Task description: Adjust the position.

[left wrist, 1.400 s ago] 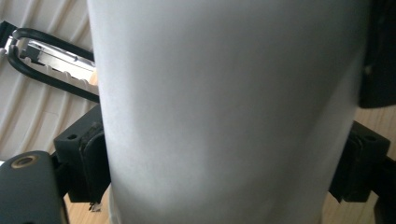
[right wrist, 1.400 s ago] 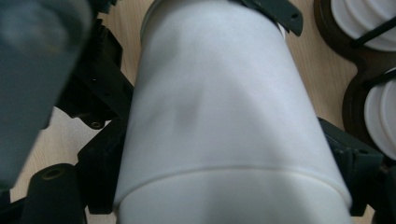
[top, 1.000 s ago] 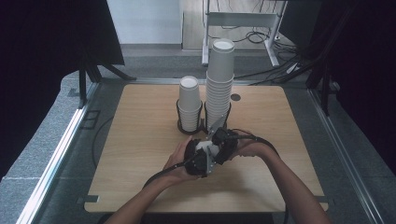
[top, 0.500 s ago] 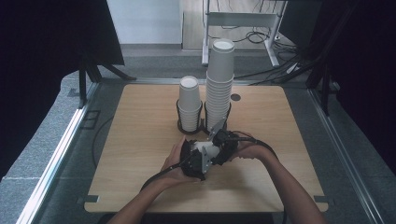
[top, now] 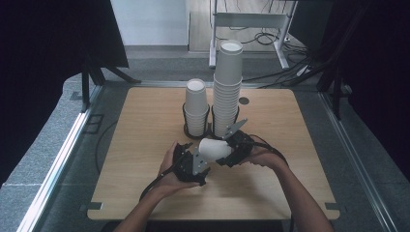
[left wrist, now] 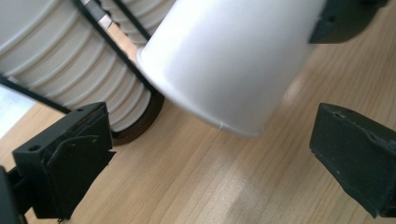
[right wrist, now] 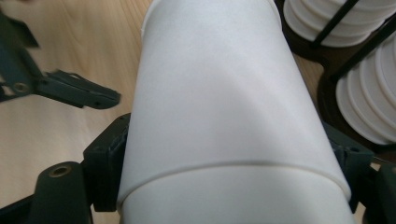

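Your right gripper (top: 231, 153) has its fingers (right wrist: 108, 161) clenched round the white paper cup (top: 215, 149), held sideways above the desk (top: 135, 145), just in front of the two cup stacks. Cup's rim end is hidden behind the gripper body in high view; in right gripper view the cup is cut off at btm edge. Your left gripper (top: 196, 166) sits just beside it, fingers (left wrist: 65, 163) released wide, having just opened; the cup isn't between them. Short stack (top: 196, 108) & tall stack (top: 227, 89) stand in black wire holders. Light wood desk, grey carpet, dark surrounds, cables at back.
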`<state>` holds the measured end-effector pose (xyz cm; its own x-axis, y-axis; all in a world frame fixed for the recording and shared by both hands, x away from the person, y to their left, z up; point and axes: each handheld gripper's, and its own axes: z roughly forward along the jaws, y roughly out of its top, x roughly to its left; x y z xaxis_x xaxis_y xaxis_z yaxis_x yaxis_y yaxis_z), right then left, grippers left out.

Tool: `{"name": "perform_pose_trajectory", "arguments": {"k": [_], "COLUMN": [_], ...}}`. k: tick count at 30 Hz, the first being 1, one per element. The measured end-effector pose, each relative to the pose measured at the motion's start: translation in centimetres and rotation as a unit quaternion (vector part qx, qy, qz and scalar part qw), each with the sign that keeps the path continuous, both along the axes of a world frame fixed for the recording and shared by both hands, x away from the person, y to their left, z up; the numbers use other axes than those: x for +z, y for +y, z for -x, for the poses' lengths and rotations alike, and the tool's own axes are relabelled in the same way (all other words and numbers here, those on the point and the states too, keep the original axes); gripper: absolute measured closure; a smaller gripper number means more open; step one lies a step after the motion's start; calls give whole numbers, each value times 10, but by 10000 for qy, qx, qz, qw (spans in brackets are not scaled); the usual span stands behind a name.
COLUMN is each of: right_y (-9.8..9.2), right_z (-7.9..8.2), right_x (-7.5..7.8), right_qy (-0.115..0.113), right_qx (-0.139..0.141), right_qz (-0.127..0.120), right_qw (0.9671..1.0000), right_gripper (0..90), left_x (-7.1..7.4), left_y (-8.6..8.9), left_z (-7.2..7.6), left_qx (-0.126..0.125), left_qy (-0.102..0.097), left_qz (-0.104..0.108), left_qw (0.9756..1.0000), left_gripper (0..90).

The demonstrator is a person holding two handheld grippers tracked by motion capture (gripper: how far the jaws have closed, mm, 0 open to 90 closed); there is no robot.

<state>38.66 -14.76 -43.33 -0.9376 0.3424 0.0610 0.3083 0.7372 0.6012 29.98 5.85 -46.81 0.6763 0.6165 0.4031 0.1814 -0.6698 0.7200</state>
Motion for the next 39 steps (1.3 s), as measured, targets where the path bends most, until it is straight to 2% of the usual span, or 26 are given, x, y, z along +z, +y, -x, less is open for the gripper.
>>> {"name": "perform_pose_trajectory", "arguments": {"k": [2,5,10,14,16,22,26,28,32,34,39], "right_y": [-2,-5,-10,-12,-13,-14,-18,-21,-25,-27,-30], "right_z": [1,0,1,2,3,15,20,22,26,29,34], "right_x": [0,-2,-3,-4,-3,-5,-11,-13,-17,-19,-27], "right_qy": [-3,-49,-140,-212,-296,-588,-559,-586,-608,-629,-632], "right_qx": [-23,-242,-457,-637,-745,-1182,-1287,-1330,-1442,-1467,-1592], "right_qz": [-148,-251,-561,-816,-959,-1439,-1742,-1918,-2163,-2246,-2461], "right_qw": [9999,9994,9973,9944,9922,9807,9747,9706,9637,9613,9540], "right_gripper": [203,203,203,203,203,203,203,203,204,203,203], "left_x": [1,1,0,-3,-4,-5,-5,-6,-8,-8,-12], "left_y": [2,4,9,13,14,19,22,22,21,21,24], "left_z": [1,1,0,-4,-4,-5,-7,-8,-11,-13,-13], "left_qx": [52,71,168,267,354,501,579,617,668,694,771], "left_qy": [-14,38,225,423,439,465,525,576,686,720,781], "left_qz": [22,156,393,669,766,849,887,1043,1184,1282,1299], "left_qw": [10000,9998,9988,9965,9955,9940,9930,9910,9883,9867,9854], "left_gripper": [0,1,7,18,27,43,48,51,65,70,81]}}
